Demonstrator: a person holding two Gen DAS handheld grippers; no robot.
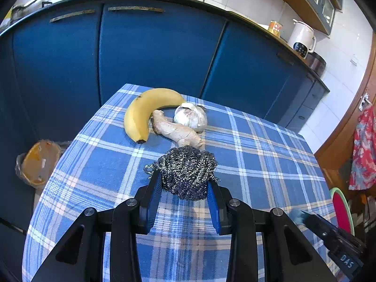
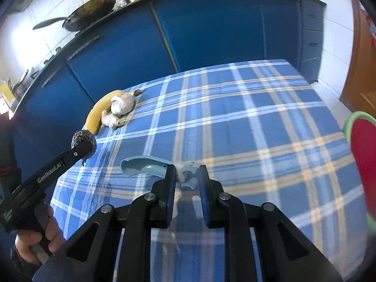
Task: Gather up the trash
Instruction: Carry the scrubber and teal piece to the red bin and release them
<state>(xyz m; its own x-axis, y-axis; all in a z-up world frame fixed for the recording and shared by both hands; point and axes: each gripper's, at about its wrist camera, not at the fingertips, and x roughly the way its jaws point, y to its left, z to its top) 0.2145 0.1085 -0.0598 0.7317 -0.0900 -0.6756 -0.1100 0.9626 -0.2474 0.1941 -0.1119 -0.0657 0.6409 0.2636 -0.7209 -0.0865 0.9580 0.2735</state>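
Note:
A steel wool scrubber [image 1: 188, 166] is pinched between the blue pads of my left gripper [image 1: 184, 181], just above the plaid tablecloth [image 1: 258, 164]. The right wrist view shows that scrubber [image 2: 84, 141] at the left gripper's tip, with a hand on the handle. My right gripper [image 2: 186, 176] has its jaws closing on the right end of a curved grey-blue plastic piece [image 2: 143, 165], pads against it. Its tip [image 1: 297, 215] pokes in at the lower right of the left wrist view. A banana [image 1: 138, 115], ginger [image 1: 178, 131] and garlic [image 1: 191, 116] lie together at the far edge.
A lined trash bin [image 1: 38, 164] stands on the floor left of the table. Blue cabinets [image 1: 152, 54] rise behind the table under a counter with pots and a kettle [image 1: 302, 38]. A red seat with a green rim [image 2: 364, 164] stands at the table's right side.

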